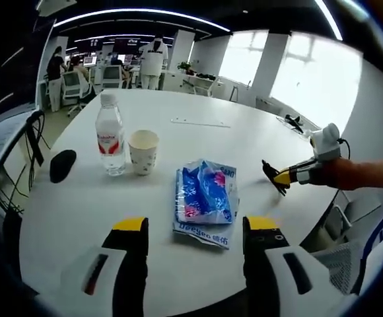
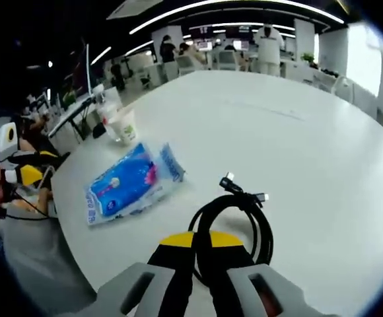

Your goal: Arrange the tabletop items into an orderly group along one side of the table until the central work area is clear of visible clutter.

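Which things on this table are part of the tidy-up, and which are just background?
Job items: water bottle, paper cup, blue tissue pack, black mouse, coiled black cable held by the right gripper.

Background: office chairs, people, monitors.

Office chairs [image 1: 79,86], desk monitors [image 1: 110,71], standing people [image 1: 153,63] beyond the table.

In the left gripper view, the water bottle [image 1: 110,140] stands just left of the paper cup [image 1: 142,151] — tissue pack [image 1: 205,200] nearer, mouse [image 1: 62,165] farther left, all on the table [image 1: 198,142].
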Demonstrator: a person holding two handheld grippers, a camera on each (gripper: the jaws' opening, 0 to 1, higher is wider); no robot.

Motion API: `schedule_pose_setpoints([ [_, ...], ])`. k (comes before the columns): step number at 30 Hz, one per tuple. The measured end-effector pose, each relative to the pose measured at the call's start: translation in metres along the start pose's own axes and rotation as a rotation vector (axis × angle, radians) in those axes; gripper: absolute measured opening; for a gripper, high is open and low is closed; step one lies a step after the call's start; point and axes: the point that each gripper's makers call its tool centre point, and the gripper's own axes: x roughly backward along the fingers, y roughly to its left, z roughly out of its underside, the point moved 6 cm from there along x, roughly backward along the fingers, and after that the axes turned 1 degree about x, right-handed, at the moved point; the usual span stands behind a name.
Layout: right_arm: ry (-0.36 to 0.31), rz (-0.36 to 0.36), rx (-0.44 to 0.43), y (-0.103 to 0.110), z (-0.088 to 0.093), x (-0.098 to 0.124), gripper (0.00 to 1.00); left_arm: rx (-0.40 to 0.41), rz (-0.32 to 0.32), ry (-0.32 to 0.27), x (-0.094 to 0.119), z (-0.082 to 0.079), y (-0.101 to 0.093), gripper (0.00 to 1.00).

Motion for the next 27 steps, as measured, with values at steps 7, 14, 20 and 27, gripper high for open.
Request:
schedule_pose_setpoints([
  [7,0.024,-0.006,-0.025,-0.001,0.008,-0.010,0.02,0.020,0.001,-0.010,0.004,-0.009,0.000,0.57],
  [14,0.039,-0.050,-0.111,0.001,0.013,-0.023,0.02,0.016,0.003,-0.009,0.004,-0.014,-0.002,0.57],
  [20,0.042,-0.056,-0.149,0.003,0.015,-0.029,0.02,0.018,0.006,-0.009,0.004,-0.019,-0.005,0.57],
  [27,0.057,-0.062,-0.168,0.004,0.021,-0.034,0.02,0.020,-0.005,-0.009,0.005,-0.021,-0.002,0.56],
])
